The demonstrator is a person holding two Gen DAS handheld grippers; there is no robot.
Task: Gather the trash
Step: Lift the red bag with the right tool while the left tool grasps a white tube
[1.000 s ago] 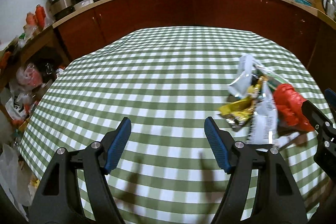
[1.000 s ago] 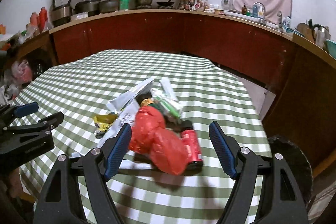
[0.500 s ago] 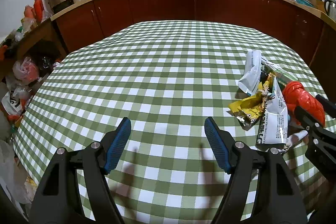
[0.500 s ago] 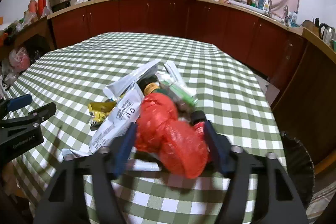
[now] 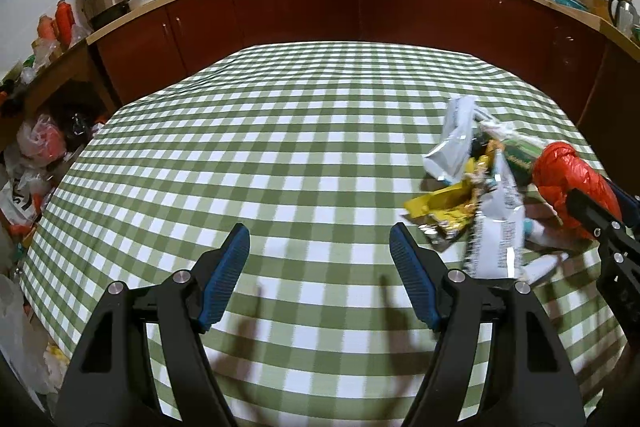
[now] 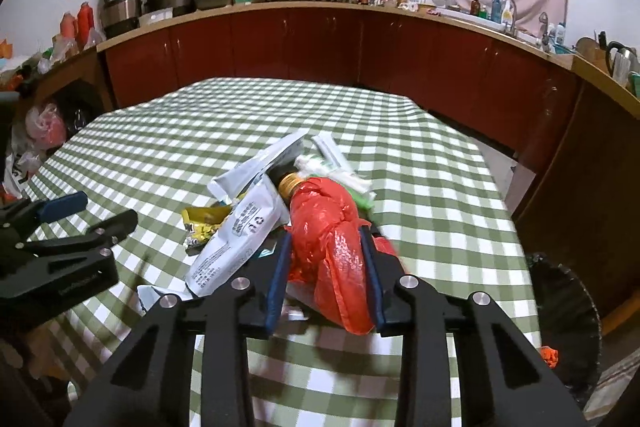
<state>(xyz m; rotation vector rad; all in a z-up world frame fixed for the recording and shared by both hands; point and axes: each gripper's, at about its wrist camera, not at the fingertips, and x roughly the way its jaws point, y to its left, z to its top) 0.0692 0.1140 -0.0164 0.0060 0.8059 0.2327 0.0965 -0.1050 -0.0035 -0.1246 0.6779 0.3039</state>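
A pile of trash lies on the green checked table (image 5: 280, 147): a crumpled red plastic bag (image 6: 336, 243), white wrappers (image 6: 240, 227), a yellow wrapper (image 6: 204, 221) and a green packet (image 6: 356, 191). My right gripper (image 6: 325, 239) is shut on the red plastic bag, its blue pads pressing both sides. In the left wrist view the red bag (image 5: 568, 179) and the white wrappers (image 5: 496, 227) sit at the right. My left gripper (image 5: 320, 247) is open and empty over bare cloth, left of the pile.
A dark round bin (image 6: 564, 323) stands below the table's right edge. Dark red cabinets (image 6: 320, 43) with pots on the counter run behind the table. Plastic bags (image 5: 36, 147) clutter the floor at the left.
My right gripper moved forward around the red plastic bag and closed on it. My left gripper stayed open and shifted only slightly.
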